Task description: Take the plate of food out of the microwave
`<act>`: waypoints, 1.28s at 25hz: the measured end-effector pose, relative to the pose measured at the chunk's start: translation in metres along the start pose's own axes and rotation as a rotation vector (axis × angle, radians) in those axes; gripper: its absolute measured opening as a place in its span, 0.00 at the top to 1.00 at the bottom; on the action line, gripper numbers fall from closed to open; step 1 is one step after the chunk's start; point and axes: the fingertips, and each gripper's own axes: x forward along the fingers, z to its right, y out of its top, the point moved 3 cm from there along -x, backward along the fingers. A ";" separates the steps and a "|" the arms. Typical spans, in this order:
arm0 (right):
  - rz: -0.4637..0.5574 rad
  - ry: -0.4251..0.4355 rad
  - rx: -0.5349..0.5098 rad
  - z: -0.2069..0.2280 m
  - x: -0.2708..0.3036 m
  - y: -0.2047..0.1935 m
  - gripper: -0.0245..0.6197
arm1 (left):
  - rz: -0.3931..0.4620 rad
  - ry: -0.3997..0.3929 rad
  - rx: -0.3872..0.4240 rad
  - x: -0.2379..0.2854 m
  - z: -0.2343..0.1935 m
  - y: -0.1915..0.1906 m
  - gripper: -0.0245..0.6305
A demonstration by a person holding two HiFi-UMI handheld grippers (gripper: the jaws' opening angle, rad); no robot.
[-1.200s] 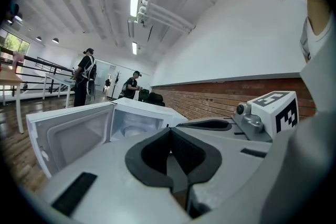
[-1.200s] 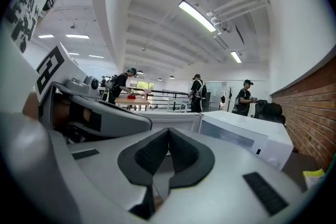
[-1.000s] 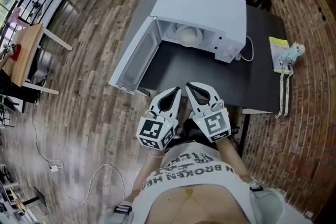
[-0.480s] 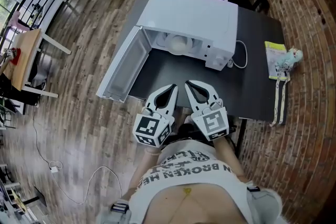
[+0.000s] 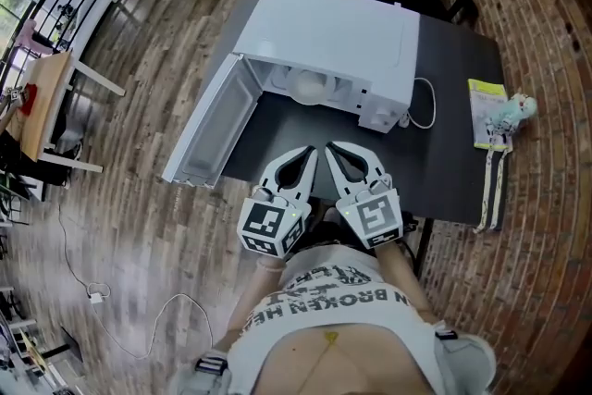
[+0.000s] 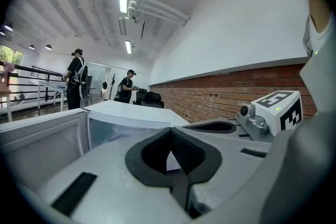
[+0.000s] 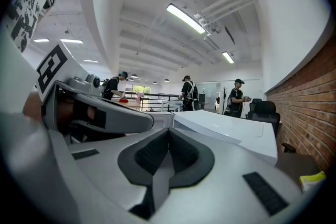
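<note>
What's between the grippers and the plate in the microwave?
Head view: only bare black tabletop separates left gripper and right gripper from the pale round plate in the open white microwave.

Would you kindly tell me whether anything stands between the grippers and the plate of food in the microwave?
Nothing visible does. The microwave door is swung open, the plate of food sits in the cavity, and only bare table lies between it and the left gripper and right gripper.

Door [image 5: 211, 127] (swung left) leaves the microwave [image 5: 338, 23] mouth open.
</note>
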 end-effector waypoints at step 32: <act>-0.029 -0.373 0.076 0.017 0.150 0.021 0.95 | -0.055 -0.390 0.078 0.067 -0.161 0.032 0.95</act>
